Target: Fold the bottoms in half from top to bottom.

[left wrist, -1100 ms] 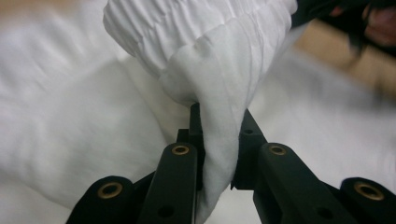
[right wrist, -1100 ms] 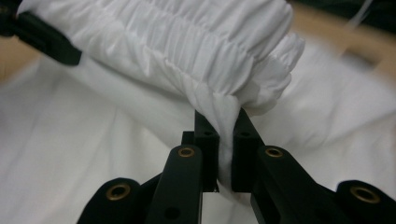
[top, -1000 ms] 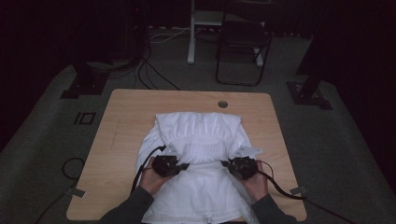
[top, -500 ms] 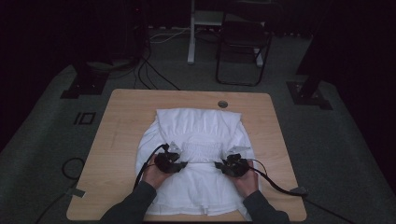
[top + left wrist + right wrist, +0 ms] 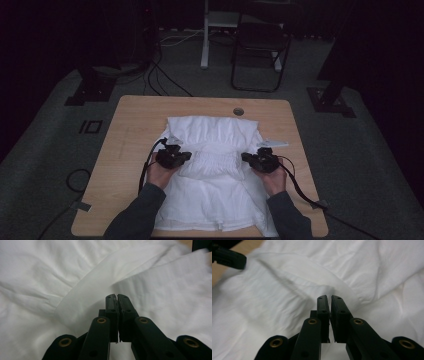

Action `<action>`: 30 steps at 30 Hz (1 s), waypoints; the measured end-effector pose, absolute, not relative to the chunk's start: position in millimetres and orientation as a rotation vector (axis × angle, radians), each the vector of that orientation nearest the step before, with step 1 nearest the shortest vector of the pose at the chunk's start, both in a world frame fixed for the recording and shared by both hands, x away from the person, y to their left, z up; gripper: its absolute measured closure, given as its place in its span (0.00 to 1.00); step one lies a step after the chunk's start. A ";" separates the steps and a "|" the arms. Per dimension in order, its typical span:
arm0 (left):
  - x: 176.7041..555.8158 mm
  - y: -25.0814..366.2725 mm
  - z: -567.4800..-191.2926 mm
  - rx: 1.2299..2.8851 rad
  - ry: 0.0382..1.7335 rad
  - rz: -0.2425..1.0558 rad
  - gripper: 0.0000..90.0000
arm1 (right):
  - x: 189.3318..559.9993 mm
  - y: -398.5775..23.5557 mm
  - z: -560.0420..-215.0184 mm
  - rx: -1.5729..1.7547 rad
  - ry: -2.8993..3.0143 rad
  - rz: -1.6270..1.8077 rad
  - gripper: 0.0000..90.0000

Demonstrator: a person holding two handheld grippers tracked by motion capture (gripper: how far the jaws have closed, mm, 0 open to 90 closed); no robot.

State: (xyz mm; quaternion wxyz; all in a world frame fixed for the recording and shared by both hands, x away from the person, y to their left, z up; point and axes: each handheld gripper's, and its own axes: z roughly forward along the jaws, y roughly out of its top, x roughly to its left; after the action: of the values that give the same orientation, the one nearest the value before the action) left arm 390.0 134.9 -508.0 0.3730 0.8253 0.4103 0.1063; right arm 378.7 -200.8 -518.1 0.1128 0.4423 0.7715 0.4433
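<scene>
Nowhere on the white garment (image 5: 210, 145) can any brand, label or writing be read; a small pale tab (image 5: 272, 143) lies at its right edge, too small to tell whether it is printed. The garment lies spread over the middle of the wooden table (image 5: 130, 125), its near hem reaching the table's front edge. The left gripper (image 5: 184, 156) and the right gripper (image 5: 246, 157) face each other across a gathered, ruffled band (image 5: 212, 163) of cloth held stretched between them. In the left gripper view the jaws are clenched on a thin edge of fabric (image 5: 117, 295); in the right gripper view the jaws stand almost together with a narrow slit between them, and cloth meets their tips. Since a second ago both hands have moved forward, carrying the band up over the garment's middle, where before it lay nearer the person
</scene>
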 end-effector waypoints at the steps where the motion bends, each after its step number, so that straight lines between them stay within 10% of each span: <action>1: 395.3 131.5 -513.9 2.125 1.058 0.250 0.96 | 385.8 -197.6 -523.7 1.312 2.273 1.261 0.94; 30: 326.7 108.3 -545.3 2.263 0.733 0.156 0.76 | 327.6 -175.1 -537.0 0.945 2.527 1.468 0.76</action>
State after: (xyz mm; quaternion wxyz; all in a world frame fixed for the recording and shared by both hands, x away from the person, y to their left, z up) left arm 326.7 108.3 -545.3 0.3701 0.8819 0.2855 0.0610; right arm 327.6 -175.1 -537.0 0.0349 0.3075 0.8222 0.4777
